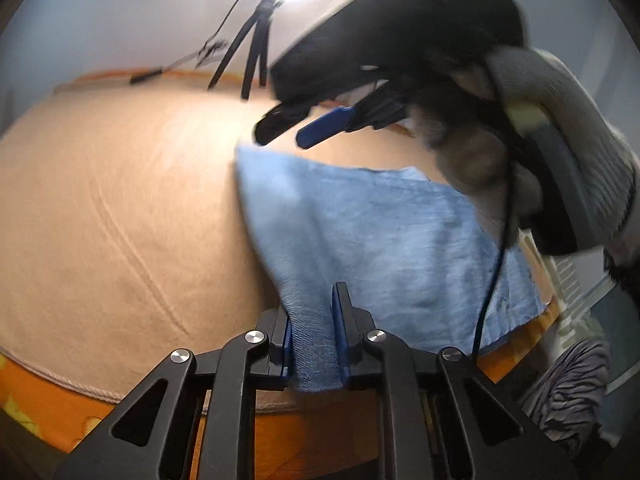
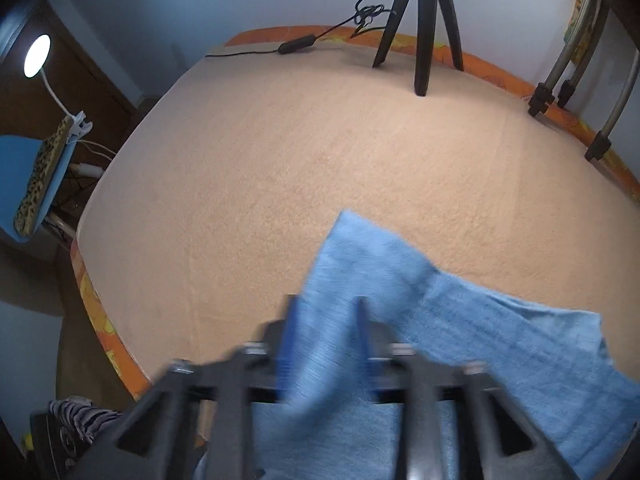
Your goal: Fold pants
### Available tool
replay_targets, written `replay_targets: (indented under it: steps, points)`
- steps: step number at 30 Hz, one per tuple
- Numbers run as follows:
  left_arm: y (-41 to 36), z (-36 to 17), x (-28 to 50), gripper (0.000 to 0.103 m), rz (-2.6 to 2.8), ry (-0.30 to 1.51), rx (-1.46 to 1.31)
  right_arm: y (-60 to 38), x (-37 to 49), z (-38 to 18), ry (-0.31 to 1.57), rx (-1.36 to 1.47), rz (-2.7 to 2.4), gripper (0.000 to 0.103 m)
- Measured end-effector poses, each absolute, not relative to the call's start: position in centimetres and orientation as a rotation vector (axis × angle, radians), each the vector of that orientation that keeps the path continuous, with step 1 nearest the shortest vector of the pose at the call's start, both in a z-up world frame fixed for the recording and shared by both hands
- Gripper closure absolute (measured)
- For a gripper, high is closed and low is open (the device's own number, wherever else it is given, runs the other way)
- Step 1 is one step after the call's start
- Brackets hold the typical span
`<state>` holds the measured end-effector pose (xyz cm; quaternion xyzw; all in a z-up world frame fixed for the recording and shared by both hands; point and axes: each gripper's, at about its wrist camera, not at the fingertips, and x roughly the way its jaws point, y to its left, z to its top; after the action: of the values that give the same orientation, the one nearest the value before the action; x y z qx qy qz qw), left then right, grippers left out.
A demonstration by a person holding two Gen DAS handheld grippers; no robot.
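Left claw [image 1: 316,330]: closed on a fold of the pants [image 1: 372,240], cloth pinched between its blue pads.
Right claw [image 2: 326,334]: blurred, jaws apart, pants [image 2: 460,340] between them; grip unclear.
Pants: blue, spread ahead of both claws over the beige-covered table [image 2: 300,152].
Tripod [image 2: 420,20]: far beyond claws.

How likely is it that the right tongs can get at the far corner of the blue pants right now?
Probably yes: the right tongs hang open just above that corner of the blue pants, with nothing between.
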<state>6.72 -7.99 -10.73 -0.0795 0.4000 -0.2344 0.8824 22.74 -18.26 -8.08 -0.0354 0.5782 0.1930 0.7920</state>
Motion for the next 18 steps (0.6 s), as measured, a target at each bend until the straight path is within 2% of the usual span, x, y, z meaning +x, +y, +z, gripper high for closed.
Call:
replay_targets:
  steps: [3,12,14,15,18]
  points:
    - [-8.7,-10.1,6.5,0.088,-0.492,0.796,-0.126,-16.3,23.2,-8.0,1.261,-0.115,0.409,0.061]
    - [-10.4,-8.9,5.6,0.089,-0.503,0.714,-0.026,-10.8,23.4,-10.4,1.347,-0.355,0.357,0.049]
    - [-11.0,-8.7,5.4,0.089,-0.513,0.704,-0.005,-10.0,23.1,-11.1,1.351,-0.449,0.318,0.049]
    - [-11.3,-8.5,5.4,0.089,-0.517,0.703,-0.002,-9.9,23.0,-11.4,1.347,-0.48,0.306,0.053]
    - [-11.7,-8.4,5.2,0.09,-0.53,0.697,0.005,-10.5,22.8,-11.6,1.346,-0.5,0.285,0.077]
